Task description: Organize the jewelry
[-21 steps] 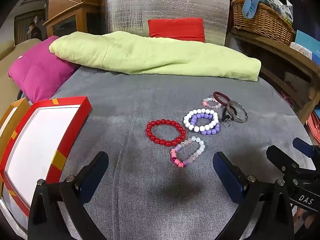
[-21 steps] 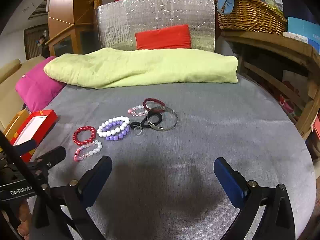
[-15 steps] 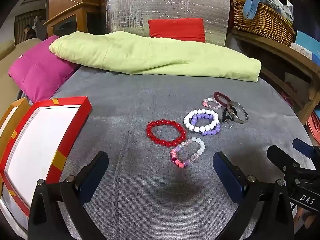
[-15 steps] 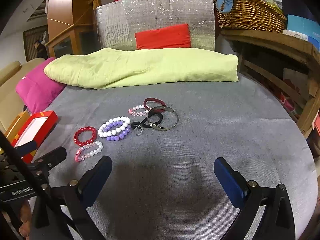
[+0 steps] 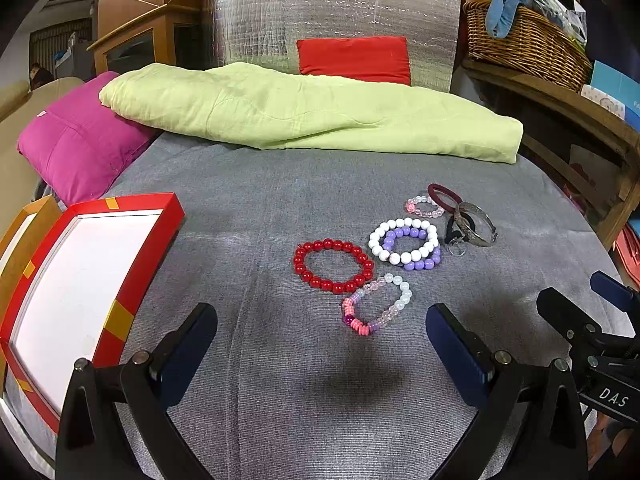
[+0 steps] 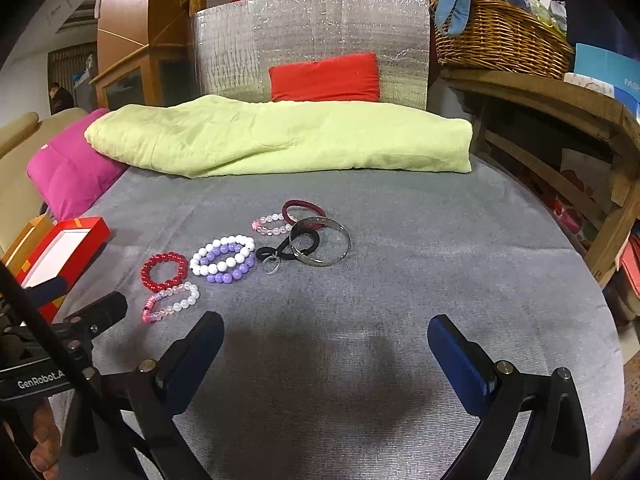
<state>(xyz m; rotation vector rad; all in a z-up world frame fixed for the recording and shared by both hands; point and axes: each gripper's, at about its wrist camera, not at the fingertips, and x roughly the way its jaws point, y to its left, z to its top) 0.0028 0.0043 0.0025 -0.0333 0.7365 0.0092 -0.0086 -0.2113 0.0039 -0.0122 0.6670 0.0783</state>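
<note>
Several bracelets lie on the grey cloth: a red bead bracelet [image 5: 333, 266] [image 6: 164, 271], a pink and clear one [image 5: 377, 304] [image 6: 171, 302], white and purple ones stacked [image 5: 405, 243] [image 6: 223, 259], a small pink one [image 5: 423, 206], a maroon band [image 6: 303, 210], a metal bangle [image 5: 476, 229] [image 6: 320, 247], and a black hair tie [image 6: 289, 245]. An open red box [image 5: 120, 312] [image 6: 96, 229] with a white inside sits at the left. My left gripper [image 5: 320, 338] is open and empty, just short of the pink and clear bracelet. My right gripper [image 6: 325, 346] is open and empty, nearer than the bangle.
A folded green blanket [image 5: 312, 114] lies across the back, with a magenta pillow [image 5: 76, 148] at the left. A silver foil panel [image 5: 332, 20] and a red cushion [image 5: 354, 58] stand behind. A wooden shelf with a wicker basket [image 5: 524, 44] runs along the right.
The right gripper has drifted slightly, so the bracelets sit a little lower in its view. The left gripper has barely moved. Both stay open.
</note>
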